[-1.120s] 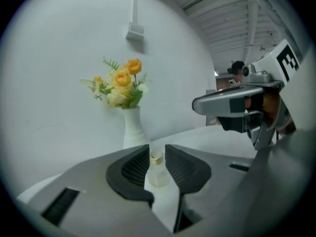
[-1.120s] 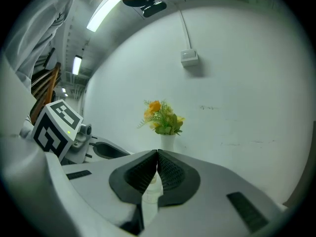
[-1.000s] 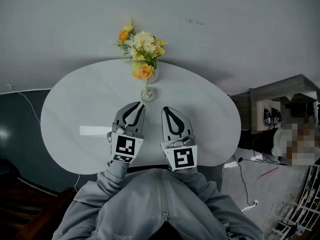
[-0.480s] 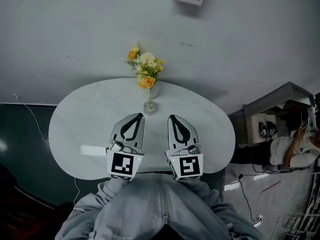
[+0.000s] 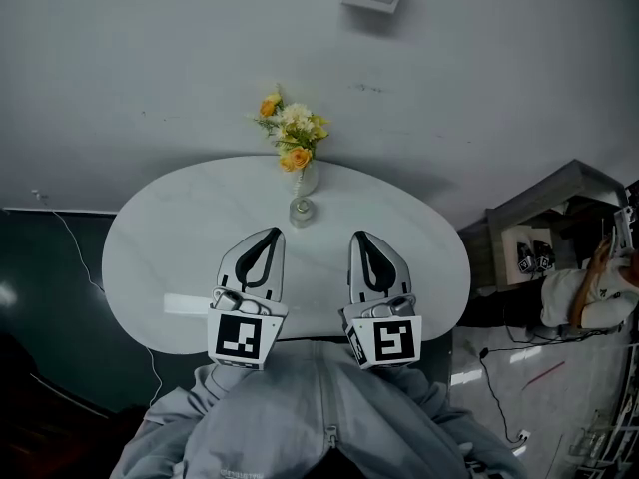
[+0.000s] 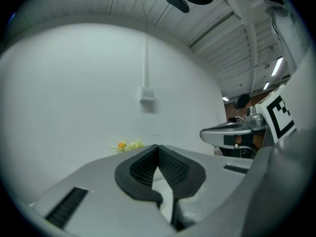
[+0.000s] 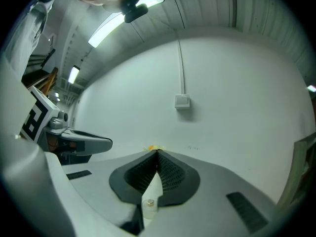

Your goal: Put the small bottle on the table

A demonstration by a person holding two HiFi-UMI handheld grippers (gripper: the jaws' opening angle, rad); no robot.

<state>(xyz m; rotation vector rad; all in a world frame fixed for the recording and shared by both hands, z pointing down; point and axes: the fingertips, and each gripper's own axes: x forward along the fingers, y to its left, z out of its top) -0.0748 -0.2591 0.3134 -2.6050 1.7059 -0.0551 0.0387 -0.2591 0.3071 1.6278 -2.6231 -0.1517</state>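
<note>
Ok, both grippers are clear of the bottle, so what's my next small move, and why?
Probably just lower both grippers to rest. The small bottle stands on the table, just on the near side of the flower vase, and the left gripper and right gripper are both shut, empty and well short of it, so the placement looks done.

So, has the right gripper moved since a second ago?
Yes. Against the small bottle on the table, the right gripper has drawn away to the right in the head view; the gap between them is wider.
</note>
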